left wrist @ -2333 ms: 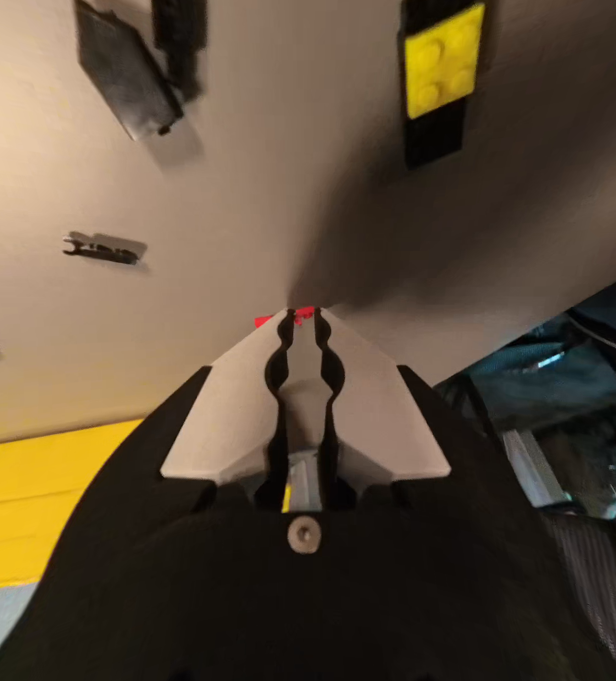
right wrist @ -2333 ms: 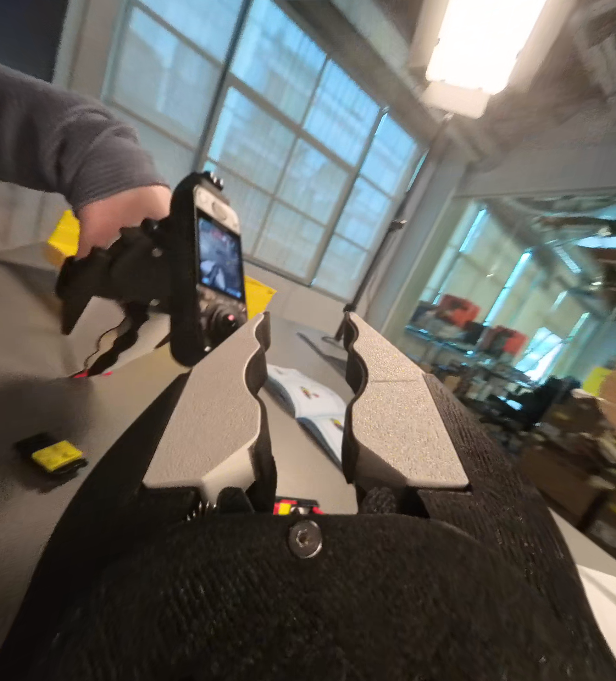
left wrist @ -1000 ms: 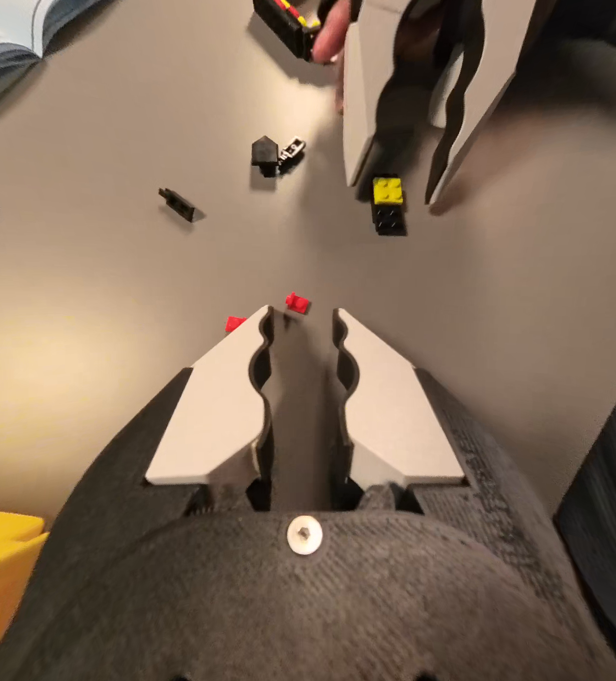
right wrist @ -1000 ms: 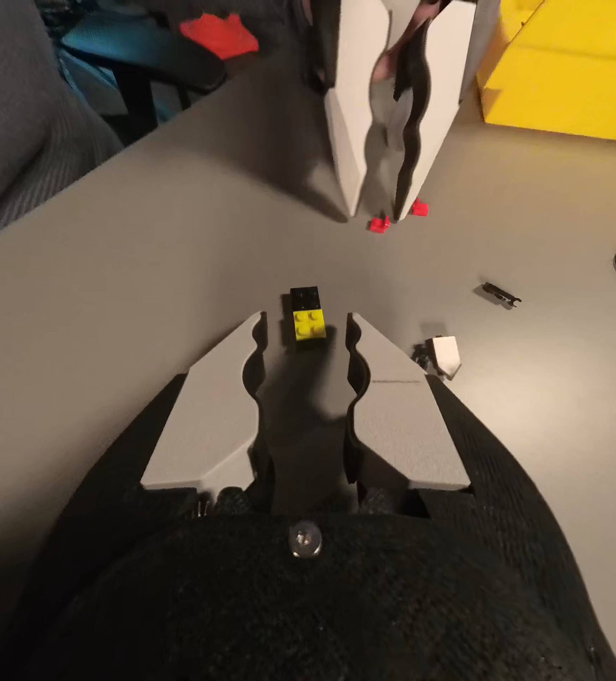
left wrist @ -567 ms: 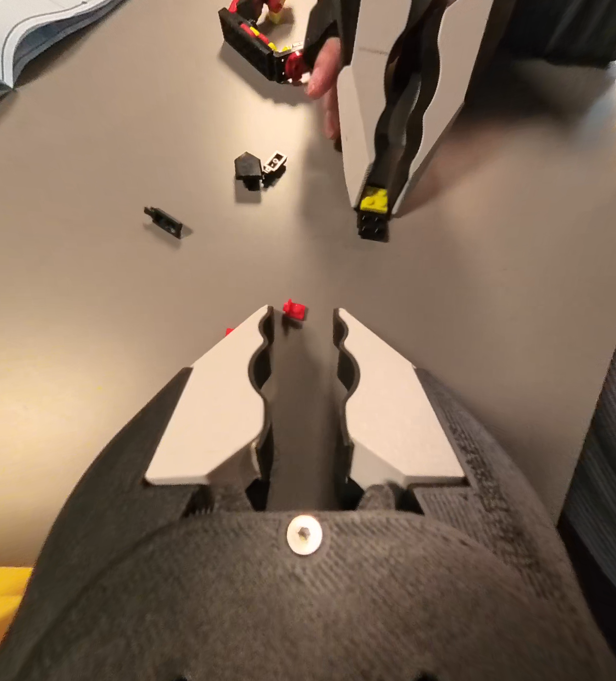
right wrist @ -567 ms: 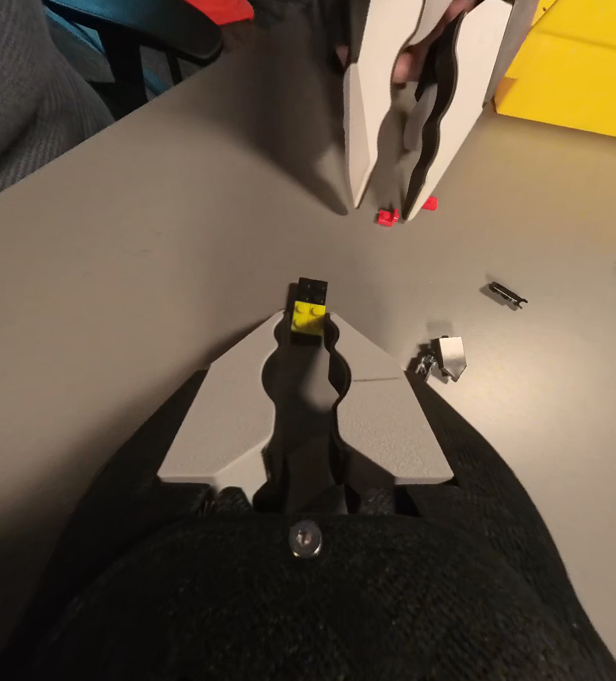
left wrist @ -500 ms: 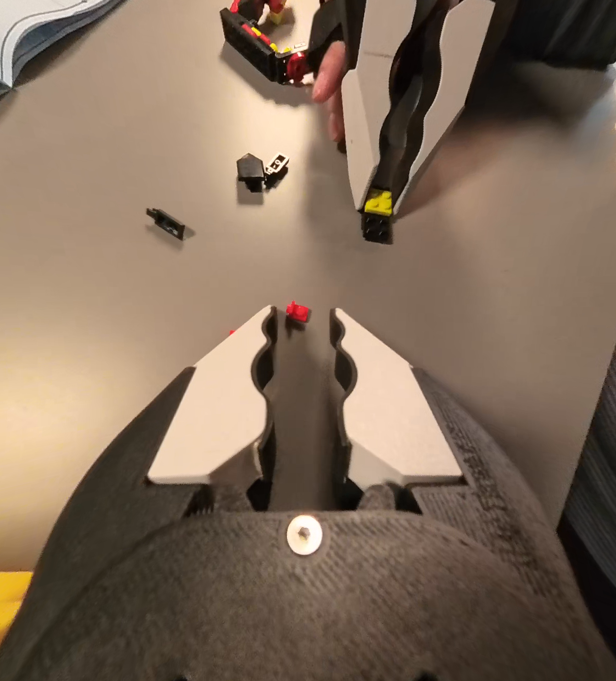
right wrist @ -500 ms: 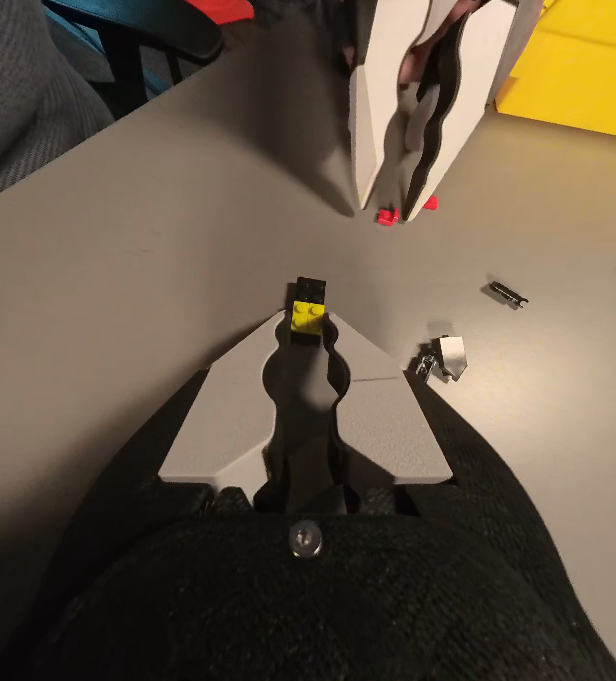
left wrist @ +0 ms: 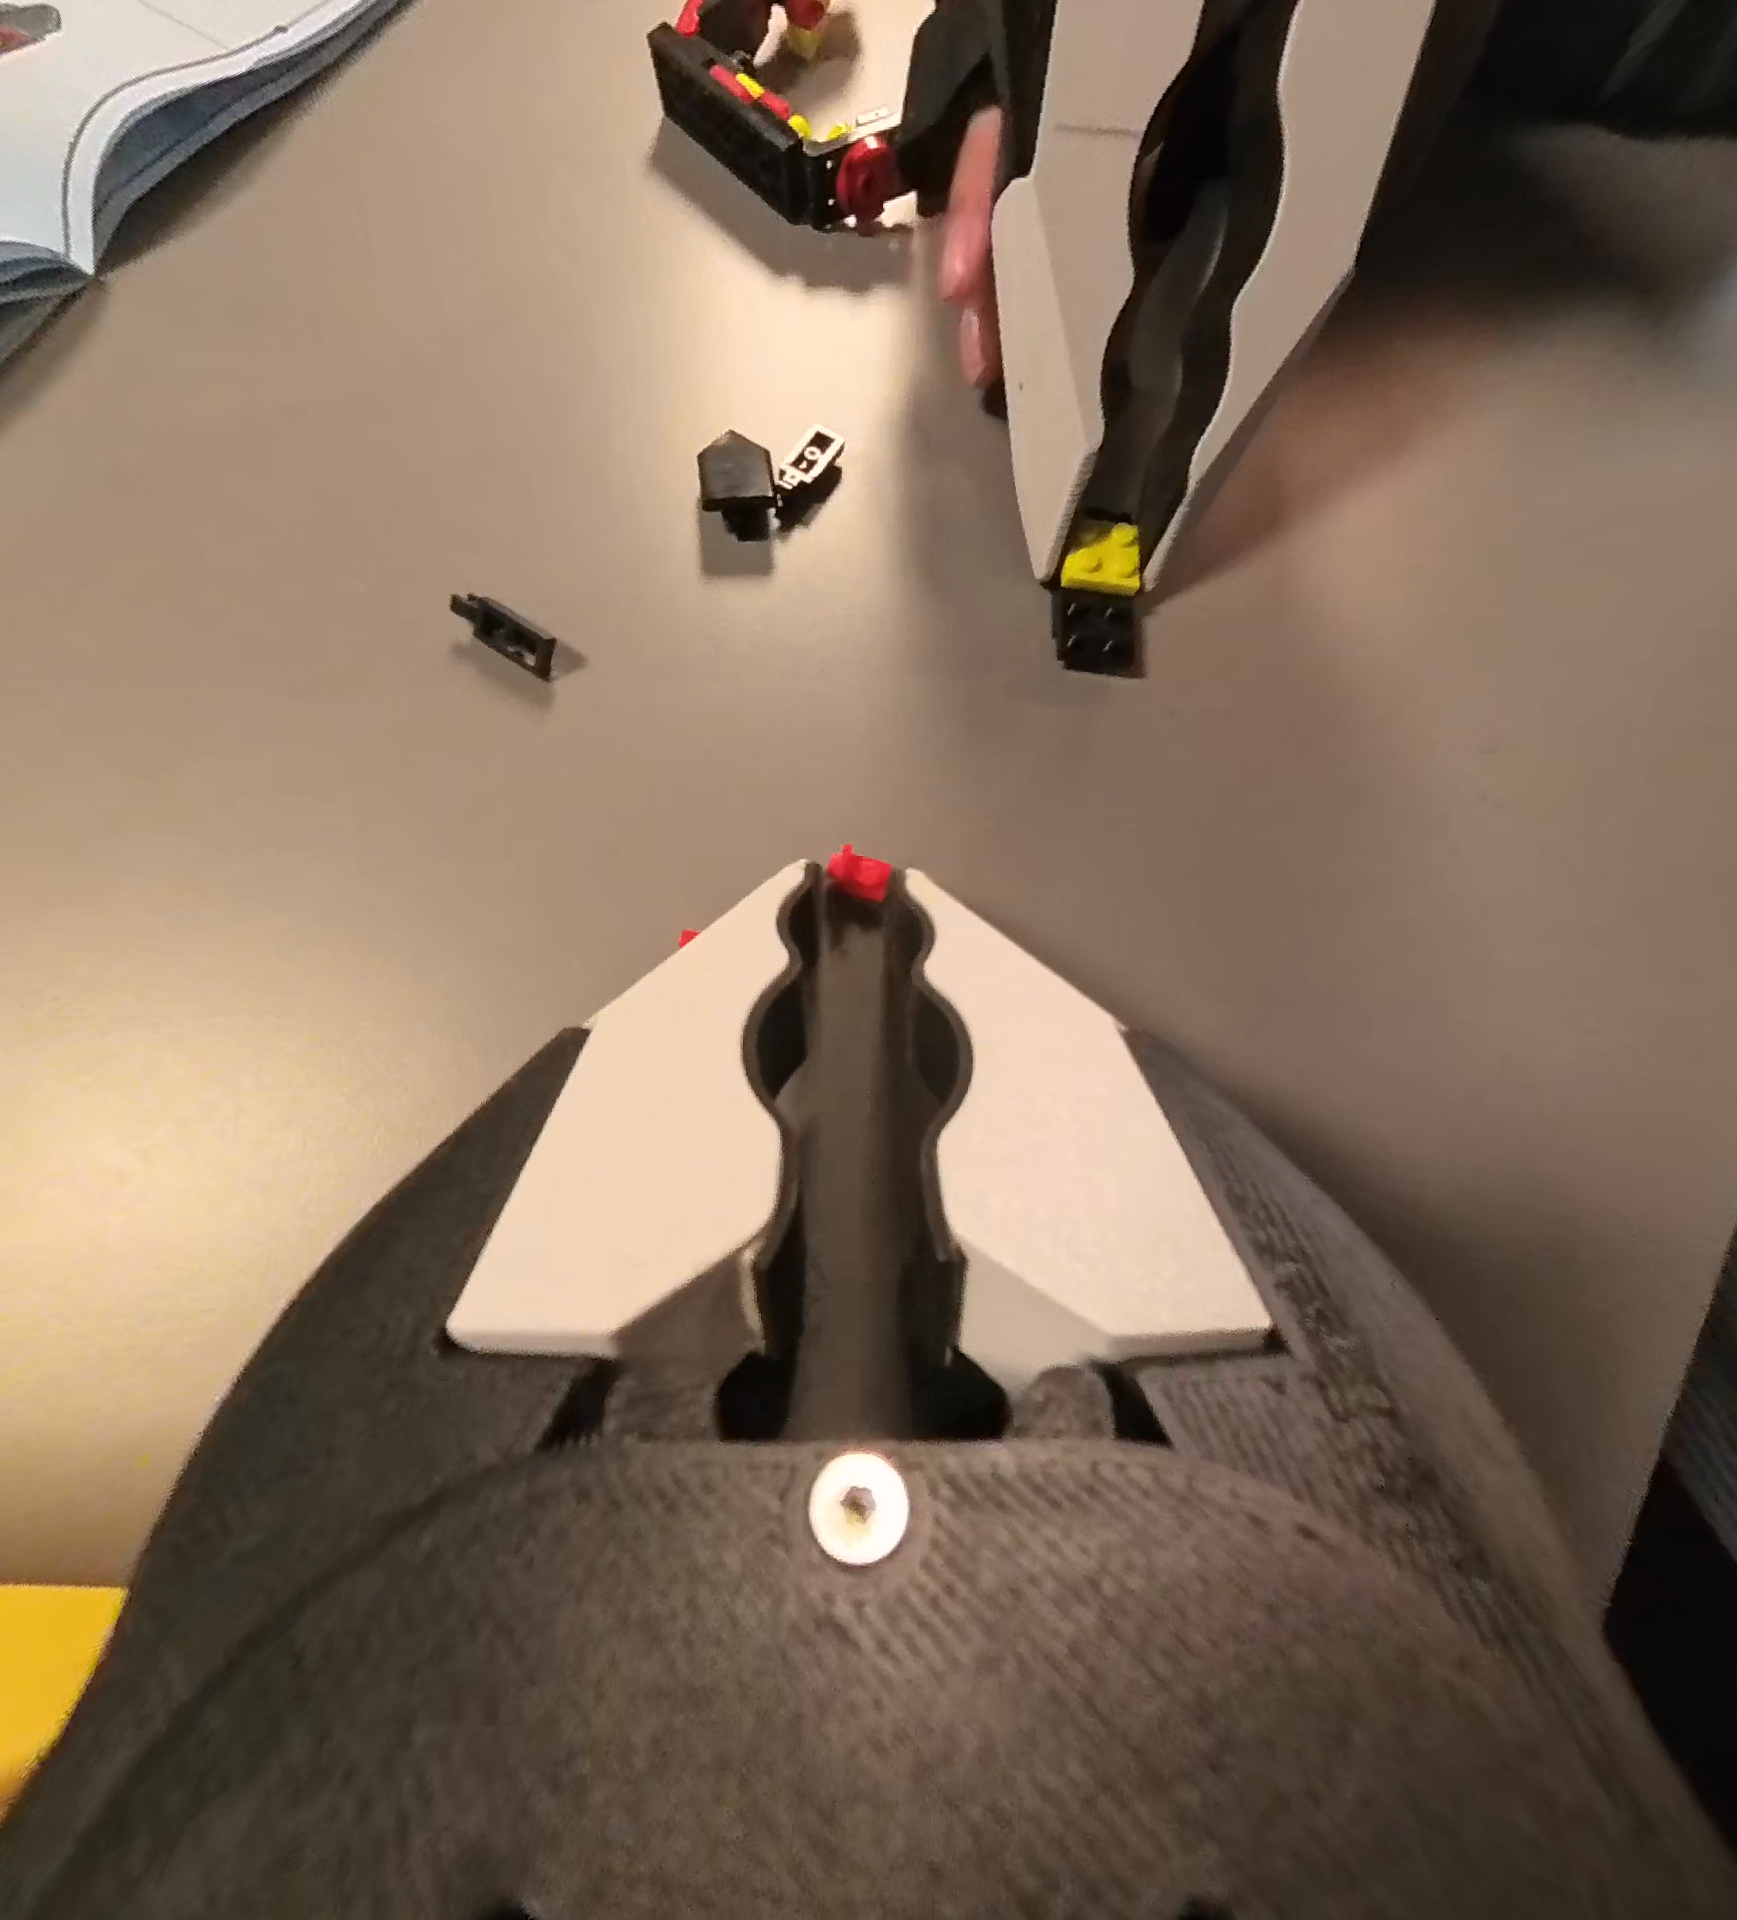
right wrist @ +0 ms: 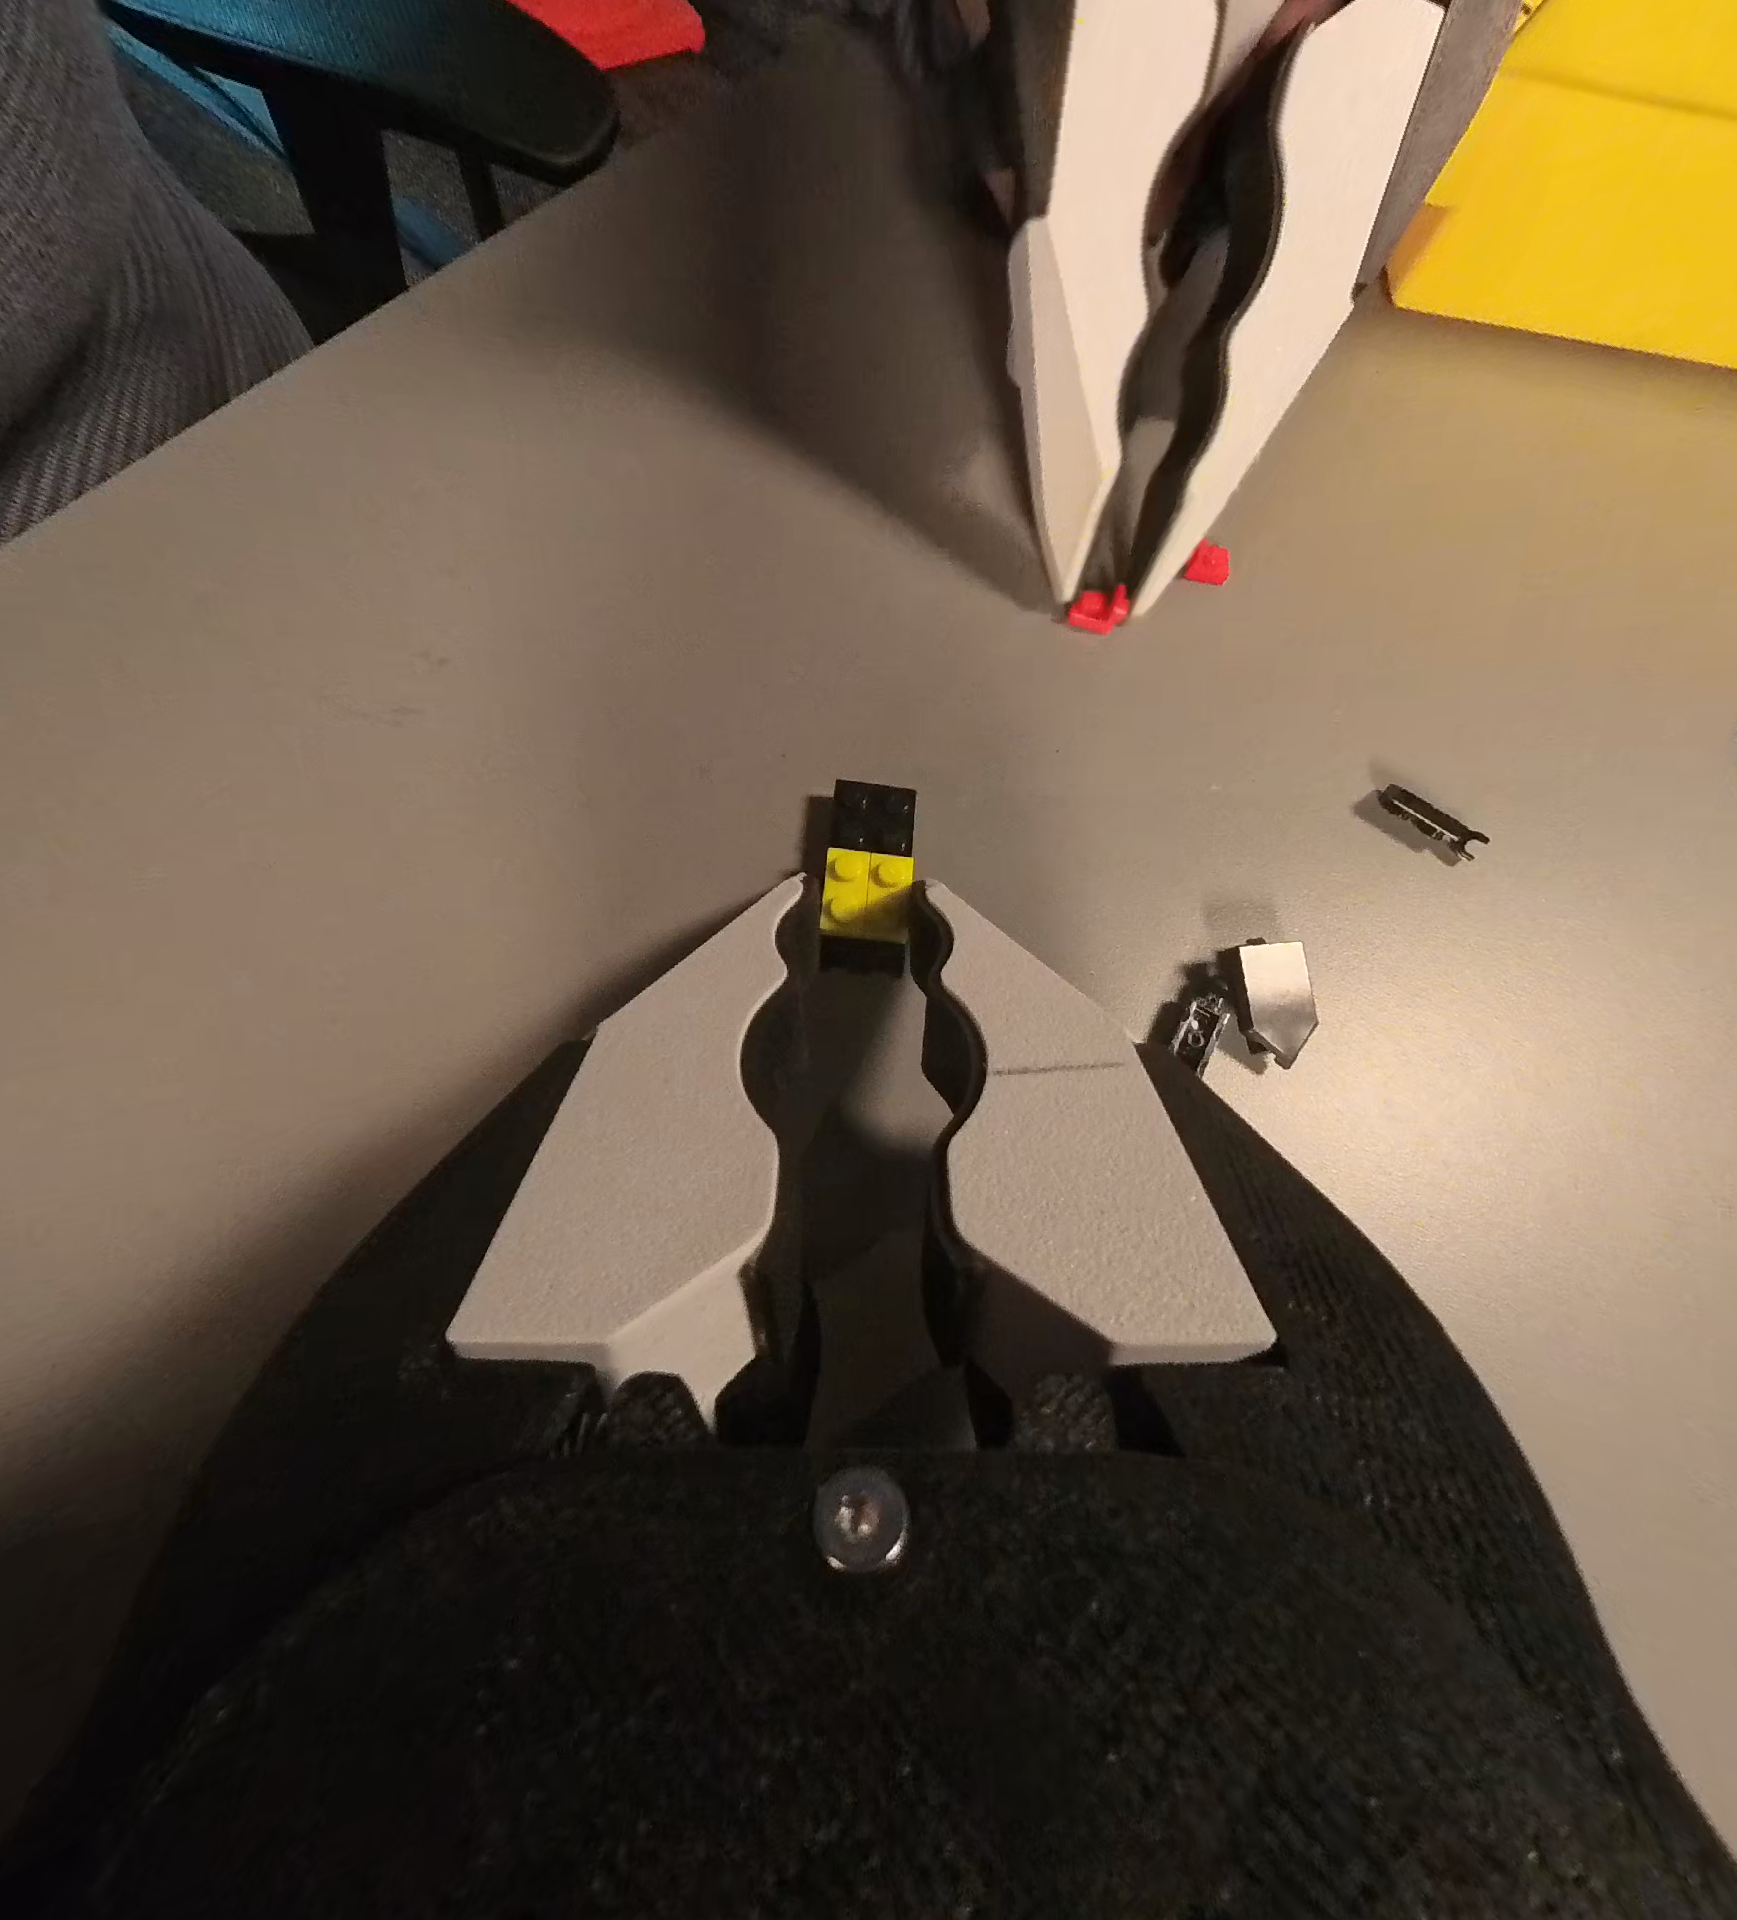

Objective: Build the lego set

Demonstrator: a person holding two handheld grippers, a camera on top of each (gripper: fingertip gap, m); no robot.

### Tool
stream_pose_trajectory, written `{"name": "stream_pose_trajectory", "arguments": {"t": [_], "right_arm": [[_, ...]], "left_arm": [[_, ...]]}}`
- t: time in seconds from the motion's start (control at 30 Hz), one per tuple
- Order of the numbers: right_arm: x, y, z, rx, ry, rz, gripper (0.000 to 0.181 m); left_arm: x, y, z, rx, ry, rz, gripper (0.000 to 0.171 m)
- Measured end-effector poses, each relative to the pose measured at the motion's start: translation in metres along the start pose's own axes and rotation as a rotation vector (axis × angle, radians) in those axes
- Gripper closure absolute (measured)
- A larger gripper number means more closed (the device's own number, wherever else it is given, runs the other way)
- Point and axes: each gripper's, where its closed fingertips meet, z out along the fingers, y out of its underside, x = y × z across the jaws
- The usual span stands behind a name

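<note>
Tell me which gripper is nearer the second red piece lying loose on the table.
Left. The left gripper is shut on one red piece, with the loose red piece beside its fingertip; the right gripper grips the yellow-and-black brick, farther off.

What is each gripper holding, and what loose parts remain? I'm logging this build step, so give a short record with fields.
left gripper: shut on small red lego clip piece
right gripper: shut on yellow brick on black lego plate
second red piece: loose beside left fingertips
surface: grey table
also loose: flat black clip plate, black wedge piece

left gripper [left wrist: 856, 878], right gripper [right wrist: 864, 894] both clamped, tips down
</note>
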Motion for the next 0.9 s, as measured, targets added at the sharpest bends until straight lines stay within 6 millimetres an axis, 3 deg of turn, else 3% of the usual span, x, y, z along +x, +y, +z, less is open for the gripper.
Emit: {"name": "stream_pose_trajectory", "arguments": {"t": [0.1,0.23,0.4,0.9], "right_arm": [[0.000,0.000,0.000,0.000,0.002,0.001,0.165],[0.000,0.000,0.000,0.000,0.002,0.001,0.166],[0.000,0.000,0.000,-0.001,0.003,0.000,0.166],[0.000,0.000,0.000,-0.001,0.004,0.001,0.166]], "left_arm": [[0.006,-0.003,0.003,0.000,-0.007,0.018,0.162],[0.034,-0.023,0.020,0.051,-0.006,0.030,0.162],[0.052,-0.041,0.037,0.087,0.014,0.001,0.162],[0.047,-0.041,0.044,0.027,0.008,-0.002,0.161]]}}
